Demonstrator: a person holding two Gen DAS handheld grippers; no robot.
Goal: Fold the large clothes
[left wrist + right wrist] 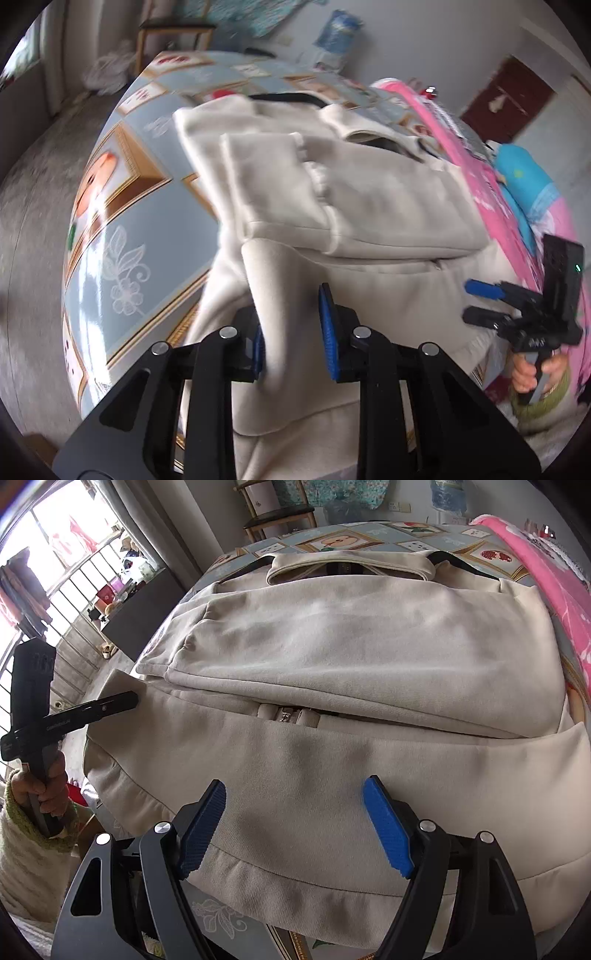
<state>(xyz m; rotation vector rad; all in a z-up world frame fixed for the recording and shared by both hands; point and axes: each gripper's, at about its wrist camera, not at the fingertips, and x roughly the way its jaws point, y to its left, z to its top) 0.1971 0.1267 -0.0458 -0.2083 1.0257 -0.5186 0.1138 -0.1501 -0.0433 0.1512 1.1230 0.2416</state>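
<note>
Across the left wrist view, a cream jacket [332, 192] lies on a counter [147, 229] covered in a glossy patterned cloth, with both sleeves already folded across the chest. At six o'clock the left tongs [291, 328] have a raised fold of the jacket's side between their blue pads; one pad touches the cloth, while a gap shows beside the other, so the grip looks loose rather than clenched. At four o'clock the right tongs [476, 301] hover over the hem, held by a hand [532, 373]. From the right wrist view, the jacket [351, 657] fills the middle, collar at twelve o'clock, zipper at centre, hem nearest the camera. At six o'clock the right tongs [295, 827] stand wide apart above the hem, grasping nothing. At nine o'clock the left tongs [131, 698] meet the jacket's side edge. Judging by this, the sleeves are done; the side and bottom folds remain.
</note>
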